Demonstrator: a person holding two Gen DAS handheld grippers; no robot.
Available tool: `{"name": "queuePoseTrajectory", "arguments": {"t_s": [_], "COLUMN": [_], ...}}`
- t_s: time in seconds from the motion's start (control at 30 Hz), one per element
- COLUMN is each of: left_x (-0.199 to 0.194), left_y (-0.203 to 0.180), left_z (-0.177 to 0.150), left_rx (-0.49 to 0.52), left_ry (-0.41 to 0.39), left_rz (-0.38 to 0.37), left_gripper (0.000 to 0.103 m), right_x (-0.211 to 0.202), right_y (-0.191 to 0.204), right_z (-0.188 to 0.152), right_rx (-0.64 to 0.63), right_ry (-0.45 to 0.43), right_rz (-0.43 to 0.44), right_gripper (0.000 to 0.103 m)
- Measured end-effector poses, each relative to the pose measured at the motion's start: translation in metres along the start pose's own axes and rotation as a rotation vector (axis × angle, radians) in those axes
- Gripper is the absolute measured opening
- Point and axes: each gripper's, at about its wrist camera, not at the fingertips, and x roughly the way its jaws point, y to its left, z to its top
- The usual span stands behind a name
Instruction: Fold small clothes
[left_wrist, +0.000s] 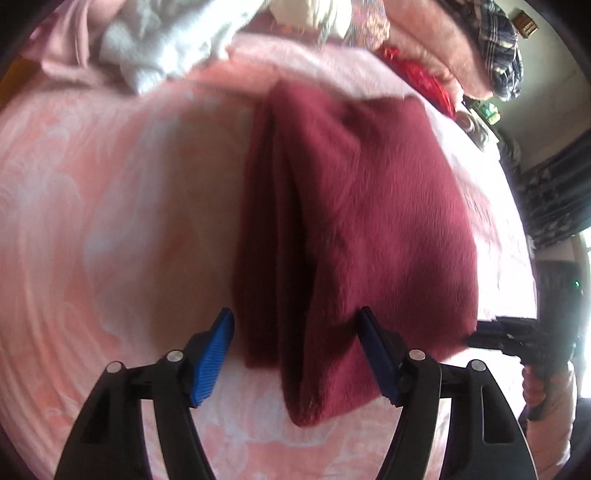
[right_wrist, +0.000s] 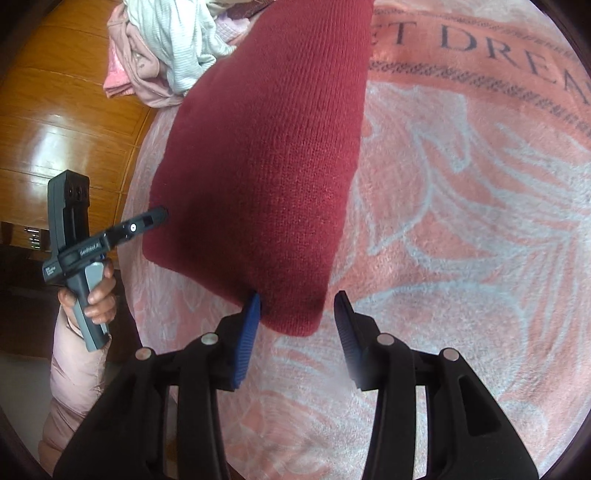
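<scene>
- Left wrist view: the left hand-held gripper has its blue pads spread wide, and the folded dark red knitted garment lies between them, unpinched.
- Right wrist view: the right hand-held gripper is parted too, its left pad just touching the garment's near corner, no squeeze.
- The garment lies flat on the pink flower-patterned bed blanket.
- Beyond it, a heap of white and pink clothes.
</scene>
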Motion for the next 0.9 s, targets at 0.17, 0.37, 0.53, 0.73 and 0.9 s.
{"name": "queuePoseTrajectory", "arguments": {"t_s": [0.17, 0.37, 0.53, 0.73, 0.9], "left_x": [0.002, -0.002, -0.016, -0.035, -0.015], "left_y": [0.006, 0.013, 0.012, -0.009, -0.013], "left_z": [-0.007, -0.01, -0.024, -0.033, -0.031], "left_rx": [-0.029, -0.052, -0.034, 0.035, 0.03], "left_ry": [0.001, 0.002, -0.015, -0.074, -0.016], "left_rz": [-0.072, -0.079, -0.015, 0.006, -0.065], "left_gripper": [0.047, 0.034, 0.046, 0.051, 0.03], "right_x": [0.005, 0.01, 0.013, 0.015, 0.019], "right_y": [0.003, 0.012, 0.017, 0.016, 0.019], "right_z": [0.001, 0.001, 0.0, 0.0, 0.0], "right_rx": [-0.012, -0.038, -0.064, -0.064, -0.069], "right_ry": [-0.003, -0.007, -0.001, 0.001, 0.006], "right_rz": [-0.014, -0.035, -0.051, -0.066, -0.076], "right_gripper": [0.043, 0.047, 0.047, 0.047, 0.05]}}
